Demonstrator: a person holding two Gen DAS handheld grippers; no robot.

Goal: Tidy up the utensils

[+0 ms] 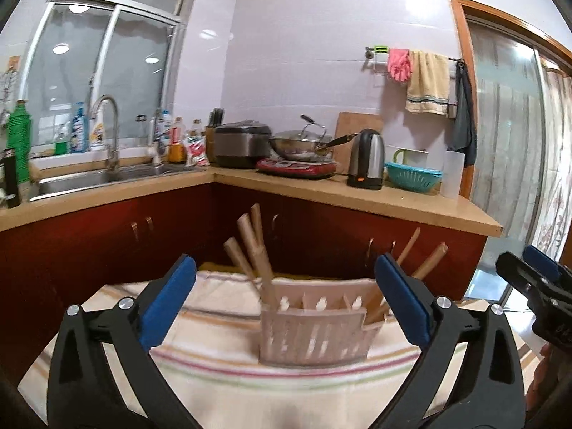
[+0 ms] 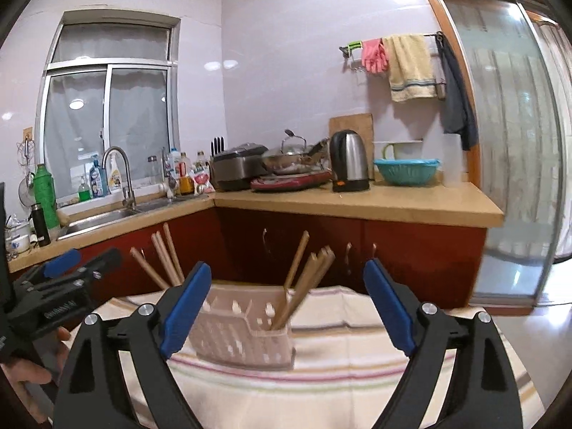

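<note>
**Operator:** Two claws, both spread wide with nothing between the blue pads. My left claw [image 1: 286, 296] and my right claw [image 2: 287, 302] each point at the pale slotted utensil holder [image 1: 314, 325], which stands on a striped cloth [image 1: 250, 375] covering the desk.

**Observer:** Where are the chopsticks?

**Operator:** All in the holder, standing tilted. In the left wrist view, one bundle of chopsticks [image 1: 252, 246] leans out of the left end, and a second bundle [image 1: 423, 257] fans from the right end, partly hidden behind my right-hand pad. In the right wrist view, that second bundle [image 2: 307, 279] sits in the near right compartment.

**Observer:** Are the claws touching anything?

**Operator:** No. Both are apart from the holder. The right claw shows at the left view's right edge, a hand [image 1: 543, 364] under it.

**Observer:** Behind the desk?

**Operator:** A kitchen counter [image 2: 357, 203] with a steel kettle [image 2: 348, 161], a wok [image 2: 289, 159], a teal colander [image 2: 405, 169] and a sink [image 2: 103, 220].
</note>
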